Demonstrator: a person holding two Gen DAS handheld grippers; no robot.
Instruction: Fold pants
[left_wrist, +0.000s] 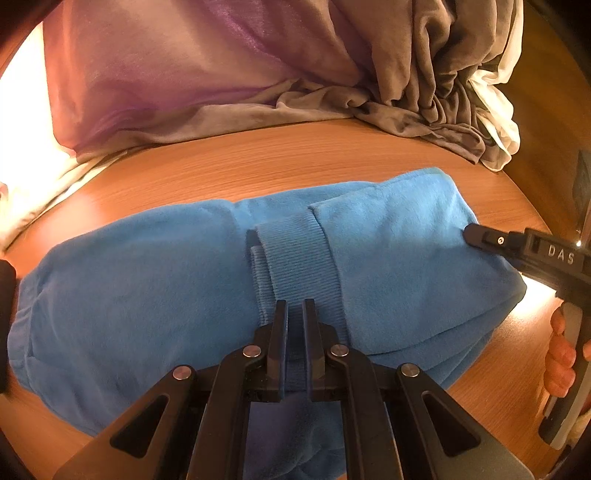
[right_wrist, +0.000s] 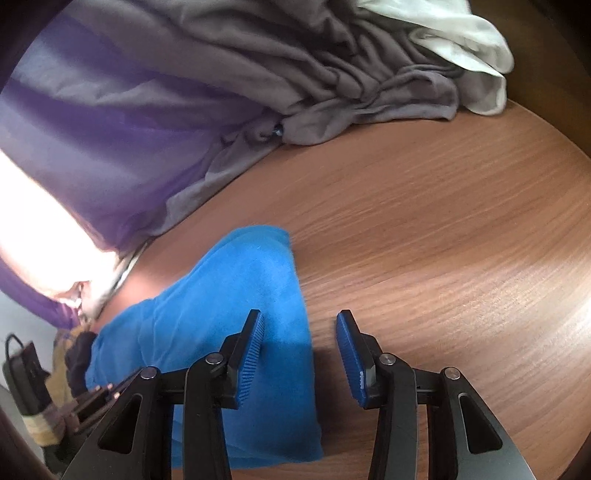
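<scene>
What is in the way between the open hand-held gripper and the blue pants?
Nothing visible. The right hand-held gripper hangs open right over the edge of the blue pants on the wooden table.

pants (left_wrist: 155, 280): soft matt fleece, ribbed cuff | table (left_wrist: 295, 155): smooth wood-grain

Wooden tabletop (right_wrist: 424, 229) across mid-frame. Purple fabric (left_wrist: 166, 74) at upper left, crumpled grey cloth (left_wrist: 424, 74) at upper right, white cloth (right_wrist: 465, 40) beside it at the edge.
</scene>
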